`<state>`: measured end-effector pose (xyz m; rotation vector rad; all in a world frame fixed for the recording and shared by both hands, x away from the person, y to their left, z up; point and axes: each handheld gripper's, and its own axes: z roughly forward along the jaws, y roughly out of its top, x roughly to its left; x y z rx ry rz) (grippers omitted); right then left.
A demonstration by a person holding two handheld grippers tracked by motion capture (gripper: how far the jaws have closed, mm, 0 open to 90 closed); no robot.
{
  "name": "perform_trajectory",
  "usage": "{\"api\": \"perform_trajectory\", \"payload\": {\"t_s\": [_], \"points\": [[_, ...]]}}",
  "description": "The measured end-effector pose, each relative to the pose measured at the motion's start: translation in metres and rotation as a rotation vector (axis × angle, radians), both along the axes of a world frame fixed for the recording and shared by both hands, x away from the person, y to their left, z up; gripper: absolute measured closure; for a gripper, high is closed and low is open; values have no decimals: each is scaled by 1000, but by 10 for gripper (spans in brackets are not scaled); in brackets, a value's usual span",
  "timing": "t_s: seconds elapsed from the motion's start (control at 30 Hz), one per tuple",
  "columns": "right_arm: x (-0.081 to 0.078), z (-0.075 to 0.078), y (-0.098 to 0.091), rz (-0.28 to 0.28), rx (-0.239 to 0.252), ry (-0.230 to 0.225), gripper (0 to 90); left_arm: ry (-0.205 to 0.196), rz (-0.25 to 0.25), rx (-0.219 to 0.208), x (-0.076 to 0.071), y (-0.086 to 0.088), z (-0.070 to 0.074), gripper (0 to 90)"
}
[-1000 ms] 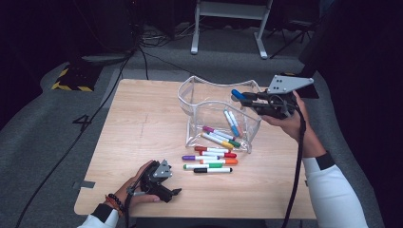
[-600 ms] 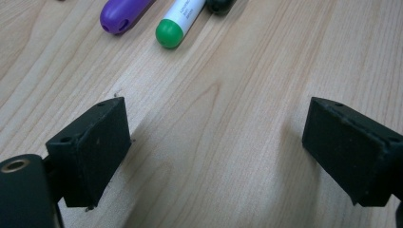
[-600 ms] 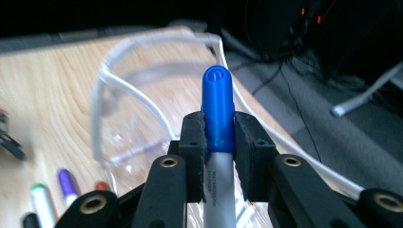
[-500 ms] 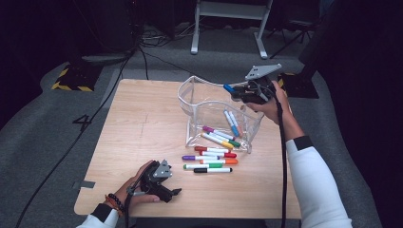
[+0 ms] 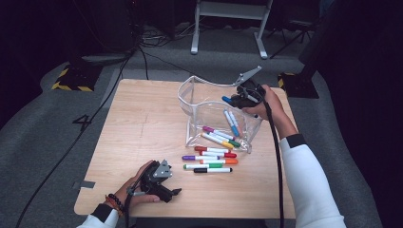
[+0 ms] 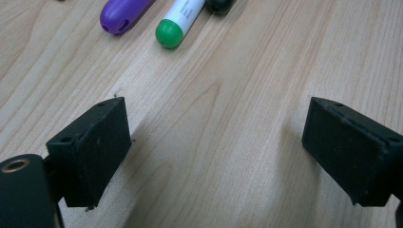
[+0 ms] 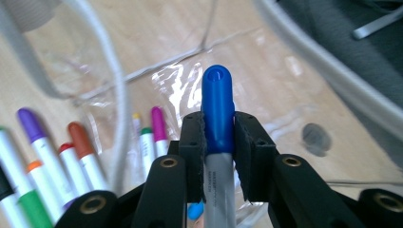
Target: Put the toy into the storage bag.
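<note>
Right gripper jaws clench a blue marker over the clear bag for dropping in; left gripper jaws released, resting on the desk

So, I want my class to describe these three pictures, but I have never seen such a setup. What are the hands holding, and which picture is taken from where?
A person sits at a light wooden table with a hand-held black two-jaw gripper in each hand. The high view looks down from above. The other two pictures come from cameras riding on the grippers, looking along their jaws. The right gripper is shut on a blue-capped marker pen over a clear plastic container that has several markers inside. The left gripper rests near the table's front edge, jaws open with nothing between them. A row of coloured markers lies on the table beside the container, among them a green-capped marker and a purple-capped one.
</note>
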<state>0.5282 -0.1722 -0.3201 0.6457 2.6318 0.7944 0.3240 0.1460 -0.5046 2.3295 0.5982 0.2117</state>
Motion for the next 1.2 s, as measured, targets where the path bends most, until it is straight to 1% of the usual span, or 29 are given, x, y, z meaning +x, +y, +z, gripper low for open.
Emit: {"api": "perform_trajectory", "payload": {"t_s": [0.03, 0.07, 0.1, 0.13, 0.23, 0.33, 0.37, 0.43, 0.53, 0.63, 0.67, 0.73, 0.8, 0.87, 0.93, 1.0, 1.13, 1.17, 1.2], "points": [[-1, 0, 1, 11, -7, 8, 747, 0, 0, 0, 0, 0, 0, 92], [-1, -1, 3, 29, -13, 26, 747, 0, 0, 0, 0, 0, 0, 92], [-2, -2, 5, 51, -28, 44, 747, 0, 0, 0, 0, 0, 0, 92], [-3, -3, 7, 58, -46, 52, 746, 0, 0, 0, 0, 0, 0, 92], [-6, -3, 13, 102, -70, 91, 745, 0, 0, 1, 0, 0, 0, 92], [-10, -3, 17, 125, -86, 121, 744, -1, 0, 0, 0, 0, 0, 92], [-12, -3, 19, 130, -94, 125, 744, 0, 0, 0, 0, 0, 0, 92], [-15, -3, 21, 151, -98, 127, 744, 0, 0, 0, 0, 0, 0, 92], [-16, -3, 21, 148, -102, 124, 742, 0, 0, 0, 0, 0, 0, 92], [-17, -3, 22, 133, -103, 104, 730, 0, 0, 0, 0, 0, 0, 92], [-17, -2, 21, 130, -104, 97, 713, 0, 0, 0, 0, 0, 0, 92], [-18, -1, 21, 110, -103, 68, 650, 0, 0, 0, 0, 0, 0, 92], [-18, 1, 19, 101, -78, 51, 650, 0, 0, 0, 0, 0, 0, 92], [-19, 3, 17, 91, -64, 39, 614, 0, 0, 0, 0, 0, 0, 92], [-20, 7, 12, 59, -28, 10, 584, 0, 0, 0, 0, 0, 0, 92], [-23, 12, 7, 43, 13, -18, 543, 1, 0, 0, 0, 0, 0, 92], [-33, 27, -9, 31, 146, -68, 527, 1, 0, 0, 0, 0, 0, 91], [-36, 30, -13, 36, 185, -68, 528, 1, 0, -1, 0, 0, 0, 92], [-40, 33, -17, 53, 209, -72, 523, 1, 0, 0, 0, 0, 0, 92]]}}
